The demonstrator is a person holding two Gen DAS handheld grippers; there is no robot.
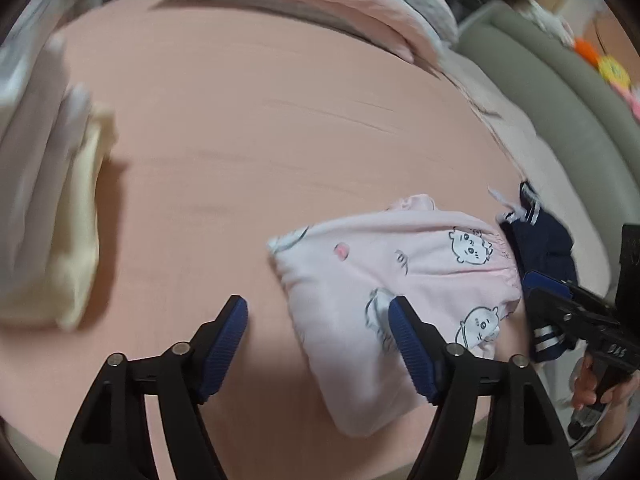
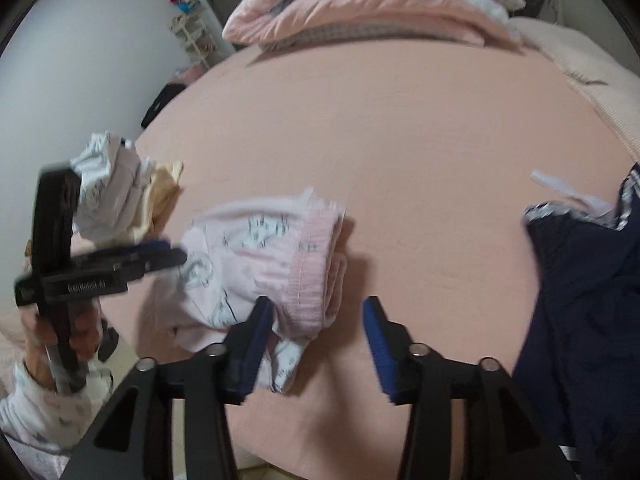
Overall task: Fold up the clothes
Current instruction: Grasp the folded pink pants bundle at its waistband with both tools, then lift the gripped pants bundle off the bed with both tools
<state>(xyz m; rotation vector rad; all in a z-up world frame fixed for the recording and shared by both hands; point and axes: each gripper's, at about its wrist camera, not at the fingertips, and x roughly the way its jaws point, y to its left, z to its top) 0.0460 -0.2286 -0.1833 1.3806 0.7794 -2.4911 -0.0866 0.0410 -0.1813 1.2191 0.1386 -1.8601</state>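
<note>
Pink bed sheet [image 1: 240, 120] under everything, smooth save for faint creases, with stacked quilts [image 1: 320, 12] at the far end. At far left on the sheet, pile of folded clothes [image 1: 76, 220], white and pale yellow, blurred. Next along, left gripper [image 1: 318, 312]: jaws apart, gripping nothing, one finger over bare sheet, the other over the near edge of the pink printed garment [image 1: 380, 272]. Mid-bed for that garment, folded into a compact bundle, elastic waistband toward the right, well apart from the pile. Then right gripper [image 2: 316, 312]: jaws likewise apart and empty, left finger just in front of the waistband, right finger over bare sheet. Looks like a fold about complete; probably calls next for a tidy-up or a carry over to the pile. To do that well: close on all layers at opposite edges, never on the top layer alone, lift level with both hands, set down flat. Soft and limp by the look of it, so likely to sag open if pinched at one corner. At right, navy garment [image 1: 544, 244] with white stripes, crumpled, apparently not yet folded, apart from the bundle in the right wrist view; steer clear of snagging it. Otherwise bare sheet between bundle and pile.
</note>
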